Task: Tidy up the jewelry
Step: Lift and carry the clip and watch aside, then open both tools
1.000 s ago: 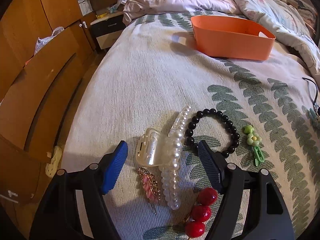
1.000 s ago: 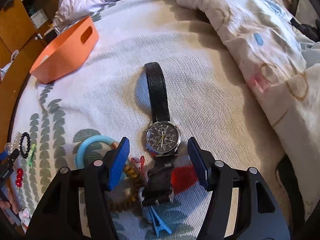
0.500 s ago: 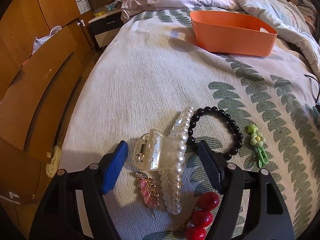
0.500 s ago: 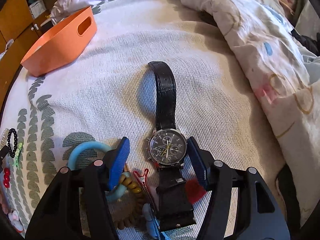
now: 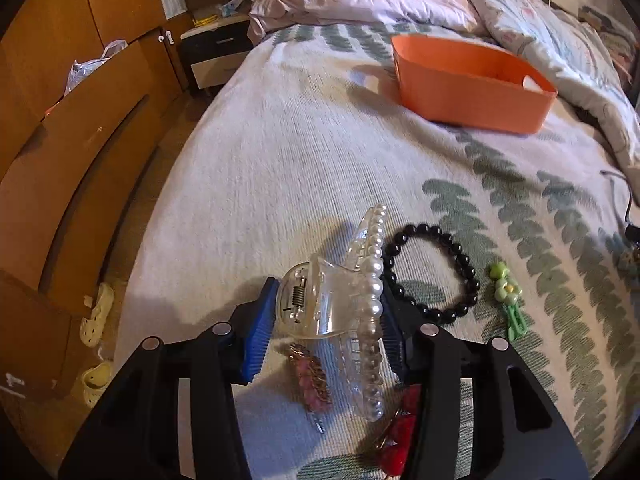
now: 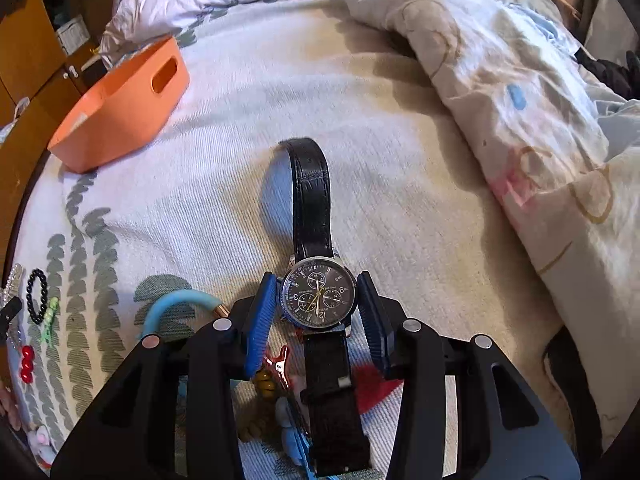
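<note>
Holding the clear hair claw (image 5: 332, 304) with my left gripper (image 5: 326, 320), I see both blue pads pressed on its sides at the lower centre of the frame. Its pearl row runs up along the right edge. Under the claw lie a pink clip (image 5: 310, 380) and red beads (image 5: 396, 436), partly hidden by the gripper. Just right of the claw, a black bead bracelet (image 5: 434, 274) lies on the bed cover (image 5: 280, 160), and a green flower clip (image 5: 508, 300) is near it, further right. The orange bin (image 5: 468, 88) stands well apart, in the upper right of the frame.

My right gripper (image 6: 318, 312) is around the watch (image 6: 318, 296) at the centre of its frame. The left pad touches the case; at the right pad I see a thin gap, so I cannot tell if the grip is closed. The strap extends upward on the cover. Around it, at lower left, are a blue ring (image 6: 176, 304), a red clip (image 6: 280, 360) and brown beads (image 6: 266, 382). A crumpled quilt (image 6: 520, 100) fills the right side.
</note>
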{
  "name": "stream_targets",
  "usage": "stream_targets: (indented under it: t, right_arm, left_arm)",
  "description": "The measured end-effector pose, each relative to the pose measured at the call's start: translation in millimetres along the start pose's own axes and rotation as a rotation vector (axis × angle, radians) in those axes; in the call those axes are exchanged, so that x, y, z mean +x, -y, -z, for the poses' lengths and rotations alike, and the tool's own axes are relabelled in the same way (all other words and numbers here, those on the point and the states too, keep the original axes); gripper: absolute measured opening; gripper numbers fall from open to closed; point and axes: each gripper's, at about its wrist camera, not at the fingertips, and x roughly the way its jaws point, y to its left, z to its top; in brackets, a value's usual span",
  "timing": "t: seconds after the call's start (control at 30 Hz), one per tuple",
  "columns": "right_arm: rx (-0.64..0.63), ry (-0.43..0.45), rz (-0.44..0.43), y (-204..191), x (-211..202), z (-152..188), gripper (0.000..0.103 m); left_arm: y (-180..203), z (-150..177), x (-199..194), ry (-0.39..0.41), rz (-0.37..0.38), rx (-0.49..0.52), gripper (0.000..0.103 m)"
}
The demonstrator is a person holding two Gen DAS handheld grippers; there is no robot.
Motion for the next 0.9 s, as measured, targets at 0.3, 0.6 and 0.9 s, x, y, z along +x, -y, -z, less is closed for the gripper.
stream_targets:
  t: [0.3, 0.6, 0.9]
  right_arm:
    - [0.031, 0.067, -0.048, 8.8, -39.8, -6.2, 0.042]
    - [0.025, 0.147, -0.087, 3.2, -98.6, 12.3, 0.042]
    - [0.049, 0.243, -0.135, 4.1, -154.5, 25.6, 0.042]
  left_arm:
    - [-15.0, -15.1, -32.3, 0.069, 0.049, -0.066, 0.048]
    - [-1.4, -8.2, -66.1, 0.124, 0.059, -0.043, 0.048]
    - [4.5, -4.4, -102.2, 0.198, 0.075, -0.026, 0.049]
